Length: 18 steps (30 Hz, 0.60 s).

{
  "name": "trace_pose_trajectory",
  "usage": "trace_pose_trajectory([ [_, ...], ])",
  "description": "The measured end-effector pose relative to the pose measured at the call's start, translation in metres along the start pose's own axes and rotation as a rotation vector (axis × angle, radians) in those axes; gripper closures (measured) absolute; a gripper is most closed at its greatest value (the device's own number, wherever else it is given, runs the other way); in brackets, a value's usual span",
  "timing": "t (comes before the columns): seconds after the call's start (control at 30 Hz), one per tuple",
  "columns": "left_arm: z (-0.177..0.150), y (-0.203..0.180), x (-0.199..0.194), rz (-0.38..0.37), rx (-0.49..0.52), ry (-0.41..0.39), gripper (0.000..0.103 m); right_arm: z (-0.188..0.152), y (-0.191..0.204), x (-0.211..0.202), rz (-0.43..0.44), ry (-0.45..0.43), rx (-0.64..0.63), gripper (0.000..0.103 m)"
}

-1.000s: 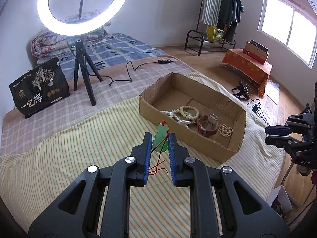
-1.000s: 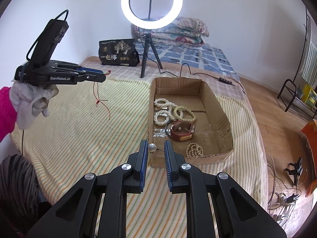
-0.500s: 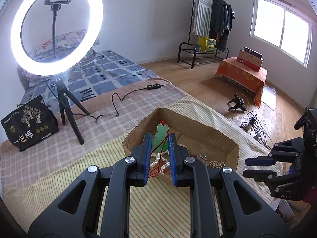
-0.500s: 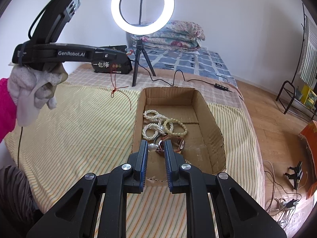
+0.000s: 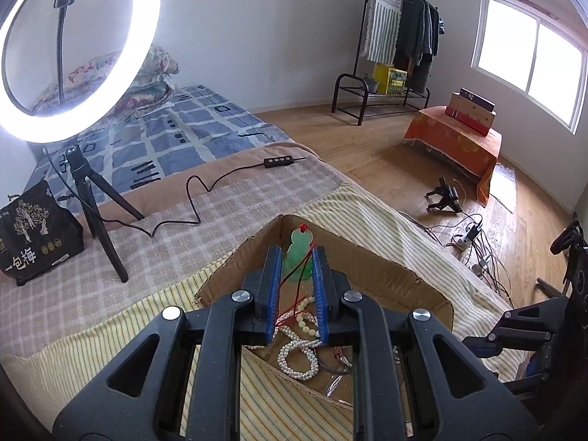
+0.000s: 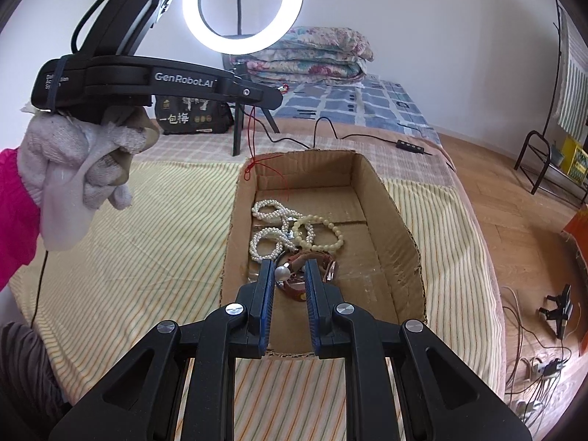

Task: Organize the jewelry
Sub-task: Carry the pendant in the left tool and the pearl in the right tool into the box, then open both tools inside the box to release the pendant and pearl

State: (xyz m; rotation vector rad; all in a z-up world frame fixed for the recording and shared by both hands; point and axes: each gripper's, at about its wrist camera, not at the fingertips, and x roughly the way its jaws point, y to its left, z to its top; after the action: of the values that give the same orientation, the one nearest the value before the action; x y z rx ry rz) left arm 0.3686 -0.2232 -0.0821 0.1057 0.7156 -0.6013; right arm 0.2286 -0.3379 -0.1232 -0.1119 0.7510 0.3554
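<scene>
My left gripper (image 5: 297, 255) is shut on a green jade pendant (image 5: 299, 259) whose red cord (image 6: 253, 147) hangs down over the far end of the cardboard box (image 6: 397, 220). The left gripper also shows in the right wrist view (image 6: 279, 93), high above the box's far left corner. Inside the box lie white pearl strands (image 6: 270, 224), a cream bead bracelet (image 6: 323, 233) and a brown leather watch (image 6: 312, 268). My right gripper (image 6: 288, 275) is over the box's near end, shut on a pearl earring (image 6: 282, 272), its pearl by the left finger.
The box (image 5: 386, 275) sits on a striped cloth on a bed. A ring light on a tripod (image 6: 240, 11), a black bag (image 6: 191, 115) and a cable with a remote (image 6: 409, 145) stand behind it. Wooden floor with cables (image 6: 533, 349) lies to the right.
My left gripper has carried the pendant forward and now hangs over the box. The right gripper has advanced over the box's near end with the earring.
</scene>
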Motion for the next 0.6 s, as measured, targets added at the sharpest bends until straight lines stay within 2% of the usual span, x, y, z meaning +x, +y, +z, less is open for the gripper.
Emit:
trace_pose_trajectory([
  [0.27, 0.002, -0.004, 0.016, 0.011, -0.01, 0.015, 0.088, -0.003, -0.01, 0.01, 0.015, 0.01, 0.045, 0.088],
  [0.6, 0.004, -0.008, 0.017, 0.016, -0.005, 0.008, 0.088, 0.001, -0.005, 0.009, 0.021, 0.006, 0.023, 0.088],
])
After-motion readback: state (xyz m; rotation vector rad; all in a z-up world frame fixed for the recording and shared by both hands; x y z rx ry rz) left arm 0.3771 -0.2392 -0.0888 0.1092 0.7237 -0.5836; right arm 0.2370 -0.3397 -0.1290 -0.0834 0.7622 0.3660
